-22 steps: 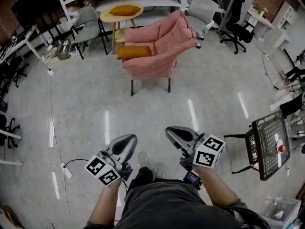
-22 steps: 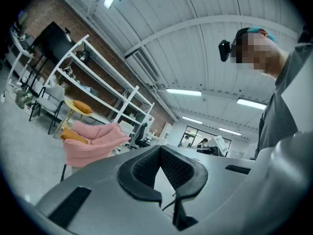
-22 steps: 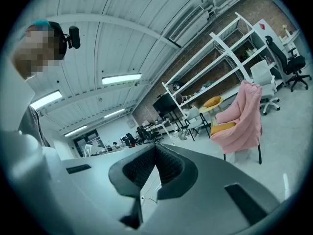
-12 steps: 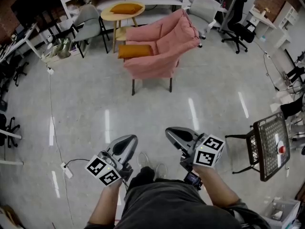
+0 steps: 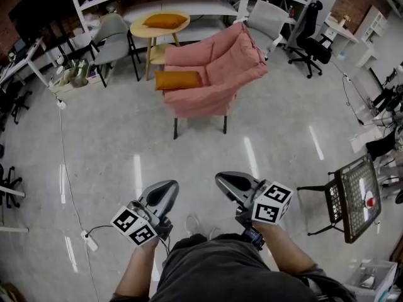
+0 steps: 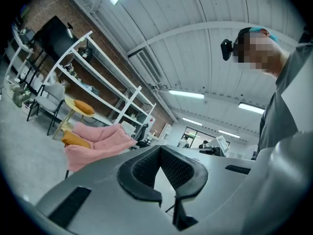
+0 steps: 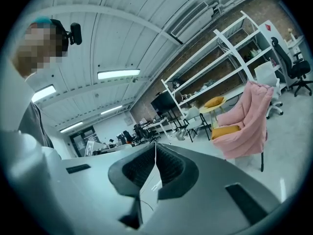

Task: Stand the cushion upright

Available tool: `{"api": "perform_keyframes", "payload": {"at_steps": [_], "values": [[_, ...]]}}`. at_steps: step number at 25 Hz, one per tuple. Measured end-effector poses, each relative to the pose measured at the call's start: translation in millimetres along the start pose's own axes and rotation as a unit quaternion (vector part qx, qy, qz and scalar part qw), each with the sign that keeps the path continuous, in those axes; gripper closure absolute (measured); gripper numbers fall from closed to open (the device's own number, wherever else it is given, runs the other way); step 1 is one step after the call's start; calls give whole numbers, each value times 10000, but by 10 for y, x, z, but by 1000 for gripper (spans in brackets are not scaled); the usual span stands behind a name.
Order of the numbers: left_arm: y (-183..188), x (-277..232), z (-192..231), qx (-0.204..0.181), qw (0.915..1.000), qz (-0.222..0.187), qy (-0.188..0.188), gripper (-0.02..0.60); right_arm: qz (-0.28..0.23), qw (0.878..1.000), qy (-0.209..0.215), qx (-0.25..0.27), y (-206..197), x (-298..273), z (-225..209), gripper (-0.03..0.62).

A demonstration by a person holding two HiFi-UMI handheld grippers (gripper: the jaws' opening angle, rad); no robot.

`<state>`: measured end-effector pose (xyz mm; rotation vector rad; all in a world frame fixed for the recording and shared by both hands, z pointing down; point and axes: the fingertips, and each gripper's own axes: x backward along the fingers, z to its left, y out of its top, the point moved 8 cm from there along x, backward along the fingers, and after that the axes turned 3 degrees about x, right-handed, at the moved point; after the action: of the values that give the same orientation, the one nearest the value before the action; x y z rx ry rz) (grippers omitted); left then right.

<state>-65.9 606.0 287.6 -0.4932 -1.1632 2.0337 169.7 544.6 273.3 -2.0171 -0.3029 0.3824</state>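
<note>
Shiny grey floor (image 5: 113, 137) runs out to the pink armchair (image 5: 220, 61), orange cushion (image 5: 178, 80) lying flat on its seat (well away), left gripper (image 5: 165, 190) and right gripper (image 5: 230, 181) both jaws together, empty.

Red item (image 5: 371, 202) on mesh chair (image 5: 348, 187): probably too small to name.
</note>
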Motion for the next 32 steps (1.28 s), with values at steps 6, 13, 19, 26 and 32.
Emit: {"api": "perform_keyframes", "payload": {"at_steps": [6,13,19,26,32], "values": [[352,-43,361,-65,9999,-23,-97,571,1,9999,-128,86,199,-401,-64,577],[520,-153,800,6,10000,-91,-22,571,22,9998,-177,28,284,-746,-345,577],[677,-433,1160,0,10000,-55,10,571,-2,9998,-189,4,473,-1029,-752,577],[922,-984,1647,43,9998,6,215,571,63,9999,-54,-98,793,-1388,-1430,578],[1116,-1593,2134,52,9991,105,396,571,272,9995,25,-183,1048,-1677,-2139,579]]}}
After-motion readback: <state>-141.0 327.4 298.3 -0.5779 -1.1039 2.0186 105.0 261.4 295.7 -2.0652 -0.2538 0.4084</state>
